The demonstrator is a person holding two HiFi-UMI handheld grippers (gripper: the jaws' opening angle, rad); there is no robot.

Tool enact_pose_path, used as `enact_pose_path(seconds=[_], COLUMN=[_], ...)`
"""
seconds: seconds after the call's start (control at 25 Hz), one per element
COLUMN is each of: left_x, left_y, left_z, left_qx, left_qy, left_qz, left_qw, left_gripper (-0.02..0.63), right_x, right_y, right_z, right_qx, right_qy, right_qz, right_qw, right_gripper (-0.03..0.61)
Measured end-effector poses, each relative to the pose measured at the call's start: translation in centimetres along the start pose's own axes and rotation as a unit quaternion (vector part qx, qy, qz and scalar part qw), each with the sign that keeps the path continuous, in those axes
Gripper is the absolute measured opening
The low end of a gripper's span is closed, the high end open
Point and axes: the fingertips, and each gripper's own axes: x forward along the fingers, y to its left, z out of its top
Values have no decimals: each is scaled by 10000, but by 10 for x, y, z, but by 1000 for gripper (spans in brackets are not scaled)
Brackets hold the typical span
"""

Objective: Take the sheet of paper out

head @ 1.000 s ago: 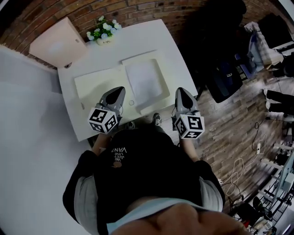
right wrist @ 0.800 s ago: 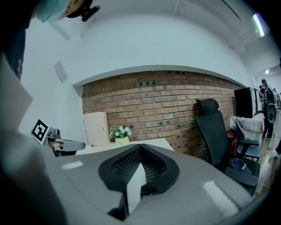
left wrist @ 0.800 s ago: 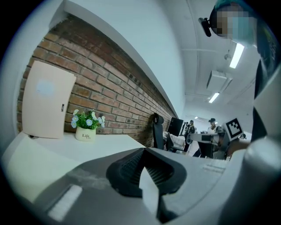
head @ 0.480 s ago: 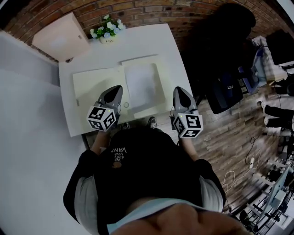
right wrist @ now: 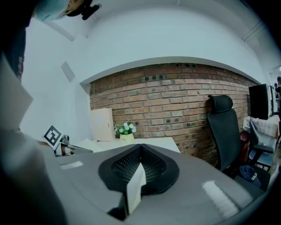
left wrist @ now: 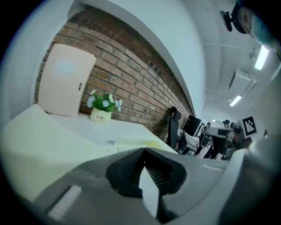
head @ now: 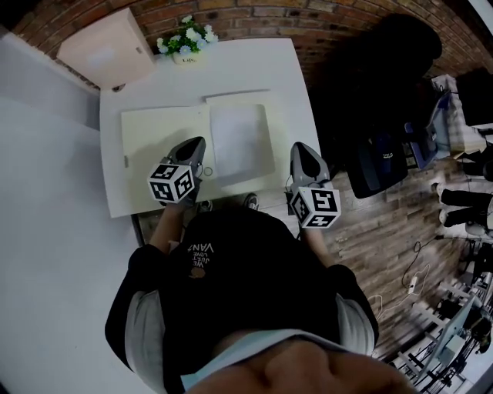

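- From the head view, a white table point(head: 254, 65) stood against a brick wall point(head: 254, 14), with pale wall to its left and plank flooring point(head: 385, 231) to its right.
- An open cream folder point(head: 158, 138) lay flat on the table; the sheet of paper point(head: 240, 141) rested on its right half, untouched.
- A small pot of flowers point(head: 185, 40) sat at the far edge, just beside a beige panel point(head: 108, 48) leaning on the wall.
- The left gripper point(head: 198, 144) hung over the folder's near edge, beside the sheet; the right gripper point(head: 302, 148) was near the table's right edge, clear of the folder.
- A dark mass right of the table was probably an office chair point(head: 377, 69), though it was too dim to be sure.
- In the left gripper view, the jaws were pressed together with nothing between them, the folder's cream surface spreading below and ceiling lights point(left wrist: 235, 101) showing far off.
- In the right gripper view, the jaws also met, empty, facing the brick wall and a black chair point(right wrist: 224, 127).
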Motion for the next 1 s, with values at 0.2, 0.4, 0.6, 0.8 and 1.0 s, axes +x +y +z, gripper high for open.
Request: enact_pose_path(seconds=[0.2,0.4,0.6,0.8,1.0], left_x=[15,31,43,52,60], left_y=[4,5,14,18,14], left_z=[-19,-33,-49,-57,-63], left_qx=[-195,-398,-602,-952,-1276], left_qy=[382,668,1015,1144,1408], left_qz=[-33,-42,143,245,213], left_qw=[9991,9970,9929,9886,9815], left_gripper=[17,62,117,187,202], right_x=[3,6,7,7,7], right_y=[-6,-11,-17,-26,-34], right_z=[-1,-3,-5,-6,-7], right_qx=[-26,-10,-7,20,50], right_qy=[49,116,145,150,162], right_qz=[36,96,120,107,72], right_qw=[10000,9999,9998,9998,9998], right_gripper=[2,2,2,2,2])
